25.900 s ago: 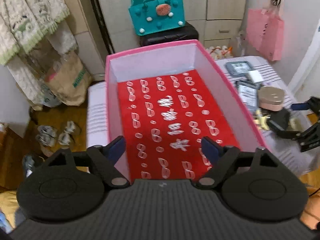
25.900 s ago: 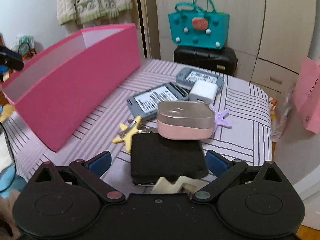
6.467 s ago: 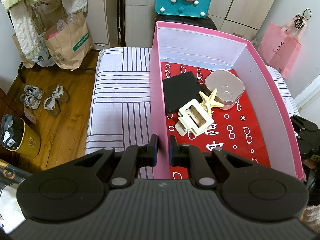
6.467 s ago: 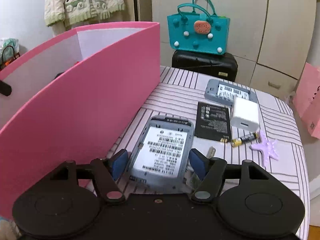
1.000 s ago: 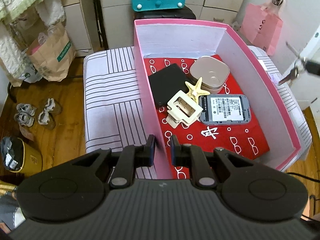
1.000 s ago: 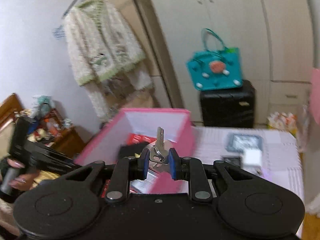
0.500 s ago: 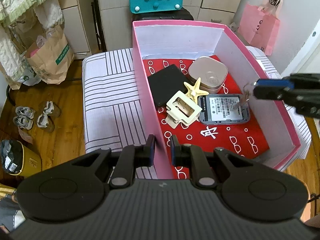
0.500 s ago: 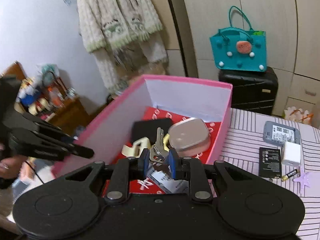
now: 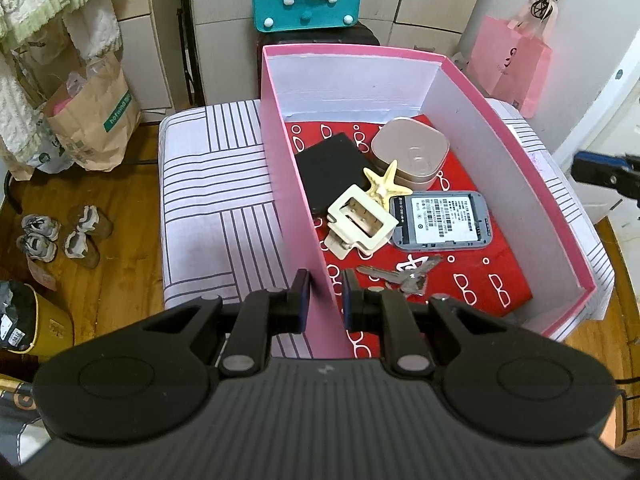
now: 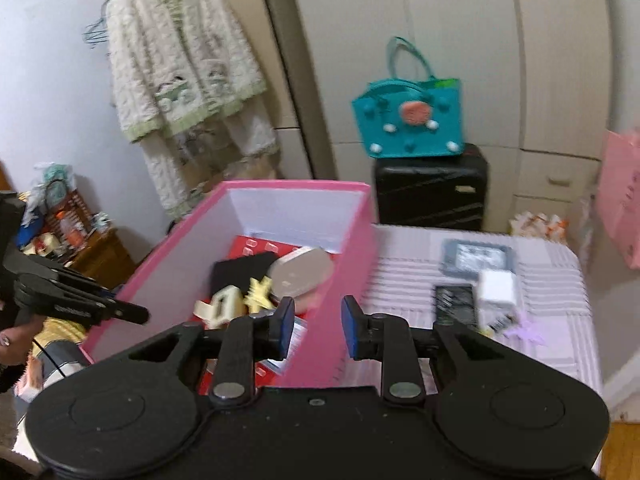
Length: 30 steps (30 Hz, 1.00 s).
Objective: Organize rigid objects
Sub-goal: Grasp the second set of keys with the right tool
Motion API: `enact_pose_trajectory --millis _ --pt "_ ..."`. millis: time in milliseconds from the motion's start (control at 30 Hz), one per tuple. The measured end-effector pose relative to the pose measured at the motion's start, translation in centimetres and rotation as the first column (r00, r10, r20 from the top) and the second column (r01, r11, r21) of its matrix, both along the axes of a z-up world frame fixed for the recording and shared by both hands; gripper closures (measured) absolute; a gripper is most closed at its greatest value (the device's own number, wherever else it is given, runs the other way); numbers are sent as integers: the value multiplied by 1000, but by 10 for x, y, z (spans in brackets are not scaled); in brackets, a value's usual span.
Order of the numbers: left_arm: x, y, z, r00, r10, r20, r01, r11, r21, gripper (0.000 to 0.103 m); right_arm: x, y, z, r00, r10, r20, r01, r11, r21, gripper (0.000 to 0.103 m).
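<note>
My left gripper [image 9: 323, 292] is shut on the left wall of the pink box [image 9: 280, 152], near its front corner. On the box's red floor lie a bunch of keys [image 9: 400, 274], a grey device [image 9: 440, 218], a cream clip [image 9: 360, 220], a yellow starfish [image 9: 386, 184], a black pad [image 9: 328, 168] and a beige case [image 9: 410, 152]. My right gripper [image 10: 316, 320] hangs above the box's right wall [image 10: 352, 248]. Its jaws are opening with nothing between them. In the left wrist view the right gripper [image 9: 592, 168] shows past the box's right side.
The striped table [image 10: 560, 280] right of the box holds a grey device [image 10: 476, 256], a white charger [image 10: 496, 284], a black battery [image 10: 454, 300] and a purple star [image 10: 524, 334]. A black suitcase [image 10: 432, 188] with a teal bag [image 10: 412, 120] stands behind. A hand grips the left tool at the frame's left edge.
The keys left my right gripper and now lie on the box's red floor. The right gripper has drawn back out of the box, jaws wider. The left gripper kept its hold.
</note>
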<state>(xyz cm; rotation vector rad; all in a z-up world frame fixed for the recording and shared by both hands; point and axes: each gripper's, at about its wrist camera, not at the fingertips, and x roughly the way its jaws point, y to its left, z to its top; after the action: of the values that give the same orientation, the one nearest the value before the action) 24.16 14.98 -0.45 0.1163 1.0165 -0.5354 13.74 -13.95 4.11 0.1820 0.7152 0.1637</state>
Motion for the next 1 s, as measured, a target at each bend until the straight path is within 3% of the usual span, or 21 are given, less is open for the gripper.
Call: enact_pose_trajectory --millis 300,533,667,833,1000 --pt "2 1 -1 1000 -4 -6 3 1000 -7 88 -13 -46 -43 985 -137 -106 134 990 -32 68" --pt "4 0 -1 1000 -2 -20 2 1000 -12 87 -9 -54 -82 978 -124 -167 124 992 -12 66" --pt "5 1 -1 1000 -4 -24 3 1000 -15 87 -1 -49 -96 983 -48 -176 54 998 29 66" --pt "5 0 -1 1000 -7 -25 7 1000 -3 87 14 -48 -110 978 -82 -189 84 997 -1 64" --pt "4 -2 -1 1000 -5 -25 5 1000 1 88 23 -45 -116 983 -121 -138 120 993 -11 48"
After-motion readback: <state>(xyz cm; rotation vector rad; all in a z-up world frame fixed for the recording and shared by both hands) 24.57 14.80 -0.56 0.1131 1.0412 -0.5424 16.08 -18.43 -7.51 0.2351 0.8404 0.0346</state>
